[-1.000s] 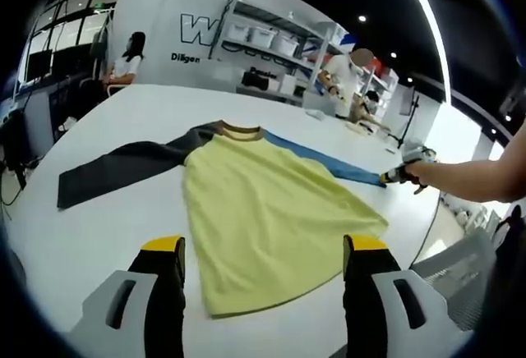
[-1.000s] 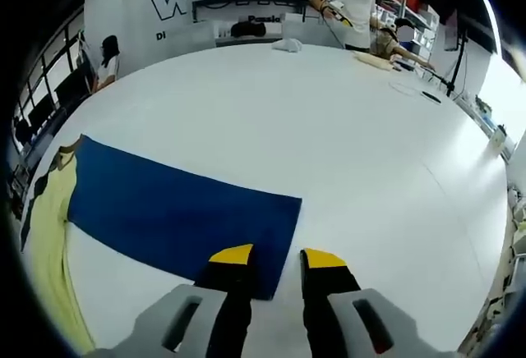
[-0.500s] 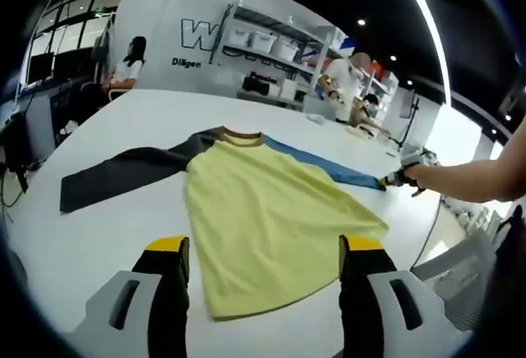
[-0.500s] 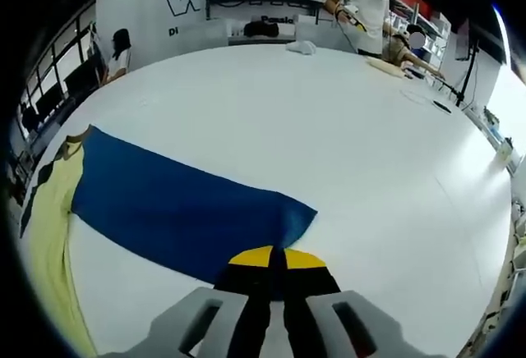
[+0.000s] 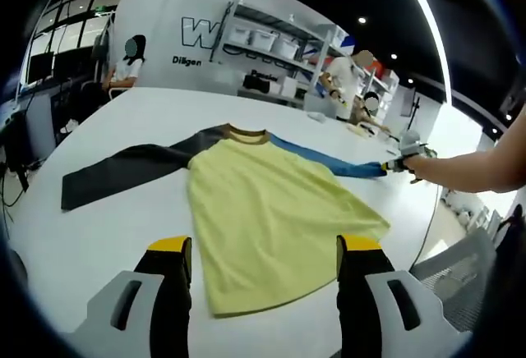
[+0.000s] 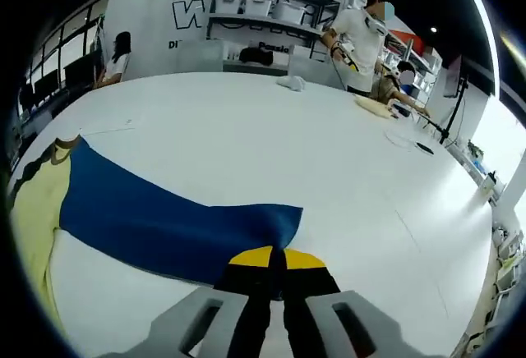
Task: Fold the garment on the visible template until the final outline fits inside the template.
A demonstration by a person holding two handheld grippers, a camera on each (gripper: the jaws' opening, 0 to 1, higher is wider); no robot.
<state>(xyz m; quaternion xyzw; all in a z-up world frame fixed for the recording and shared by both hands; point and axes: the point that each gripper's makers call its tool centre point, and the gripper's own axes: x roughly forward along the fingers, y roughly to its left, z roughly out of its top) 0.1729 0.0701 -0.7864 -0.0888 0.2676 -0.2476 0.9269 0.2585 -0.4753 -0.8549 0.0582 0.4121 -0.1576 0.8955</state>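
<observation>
Shirt [image 5: 271, 210] spread flat on the white table [image 5: 99, 227], collar [image 5: 245, 135] toward the far shelves [image 5: 271, 42], hem nearest the left gripper [image 5: 263, 251]; its dark sleeve [image 5: 123, 173] and blue sleeve [image 6: 156, 218] lie out to opposite sides. Left gripper: jaws wide apart, holding nothing, above the hem. Right gripper [image 6: 269, 258]: jaws closed on the blue sleeve's cuff; in the left gripper view it appears at the end of an outstretched forearm [image 5: 472, 169]. Bins [image 6: 246, 5] stand on the shelves, contents indiscernible.
</observation>
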